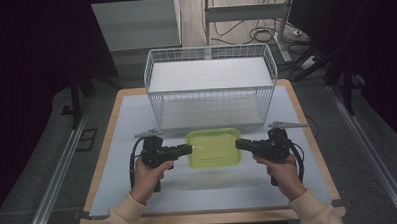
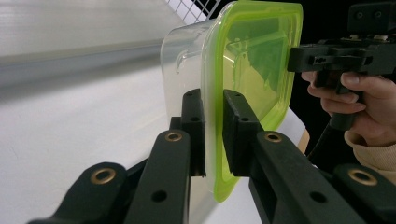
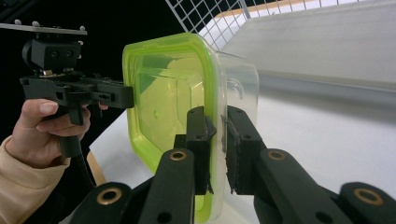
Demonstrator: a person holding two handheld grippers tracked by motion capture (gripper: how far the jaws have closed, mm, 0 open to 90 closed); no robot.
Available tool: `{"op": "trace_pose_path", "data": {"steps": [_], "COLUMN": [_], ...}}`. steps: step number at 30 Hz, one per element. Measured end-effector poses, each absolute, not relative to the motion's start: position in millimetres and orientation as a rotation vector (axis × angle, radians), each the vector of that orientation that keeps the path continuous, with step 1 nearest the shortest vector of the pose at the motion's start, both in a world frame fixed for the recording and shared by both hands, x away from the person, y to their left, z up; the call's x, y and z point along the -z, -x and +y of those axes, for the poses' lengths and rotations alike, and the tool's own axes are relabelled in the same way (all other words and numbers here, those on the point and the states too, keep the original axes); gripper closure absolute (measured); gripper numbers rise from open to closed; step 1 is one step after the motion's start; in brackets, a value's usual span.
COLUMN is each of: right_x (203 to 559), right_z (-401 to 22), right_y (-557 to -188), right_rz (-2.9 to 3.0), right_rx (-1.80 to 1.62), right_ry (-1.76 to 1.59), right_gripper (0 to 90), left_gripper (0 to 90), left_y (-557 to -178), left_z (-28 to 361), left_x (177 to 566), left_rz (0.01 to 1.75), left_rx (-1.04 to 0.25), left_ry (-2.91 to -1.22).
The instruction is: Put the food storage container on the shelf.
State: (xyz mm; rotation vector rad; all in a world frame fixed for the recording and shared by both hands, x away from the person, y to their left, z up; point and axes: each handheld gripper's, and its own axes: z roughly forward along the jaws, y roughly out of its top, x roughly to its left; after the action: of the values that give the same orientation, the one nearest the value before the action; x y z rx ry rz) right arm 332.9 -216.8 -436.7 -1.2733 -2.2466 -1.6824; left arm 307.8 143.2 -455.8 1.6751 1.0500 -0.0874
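Green-lidded box [image 1: 214, 148] is pinched at opposite rims by left gripper [image 1: 189, 149] and right gripper [image 1: 239, 143]; lift both evenly, level, toward the basket [image 1: 210, 86].

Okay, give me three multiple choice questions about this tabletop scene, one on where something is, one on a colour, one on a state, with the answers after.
1. Where is the wire basket?
A. behind the container
B. left of it
C. on the floor

2. What colour is the container's lid?
A. red
B. lime green
C. blue

3. How is the lid's rim held?
A. by one gripper
B. untouched
C. by both grippers

Answers: 1 A, in the high view the basket stands farther back. 2 B, the lid is bright lime. 3 C, left gripper and right gripper each clamp the rim.
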Motion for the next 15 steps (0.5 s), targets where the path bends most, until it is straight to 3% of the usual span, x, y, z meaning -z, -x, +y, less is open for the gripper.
{"op": "trace_pose_path", "data": {"steps": [15], "right_x": [415.6], "right_z": [-214.6], "right_y": [-339.8], "right_rz": [-2.268], "right_rx": [1.716], "right_ry": [1.248], "right_gripper": [80.9], "left_gripper": [80.5], "left_y": [-314.4], "left_z": [144.9], "left_x": [432.9], "left_rz": [1.027], "left_rx": [0.043], "left_ry": [-1.679]}}
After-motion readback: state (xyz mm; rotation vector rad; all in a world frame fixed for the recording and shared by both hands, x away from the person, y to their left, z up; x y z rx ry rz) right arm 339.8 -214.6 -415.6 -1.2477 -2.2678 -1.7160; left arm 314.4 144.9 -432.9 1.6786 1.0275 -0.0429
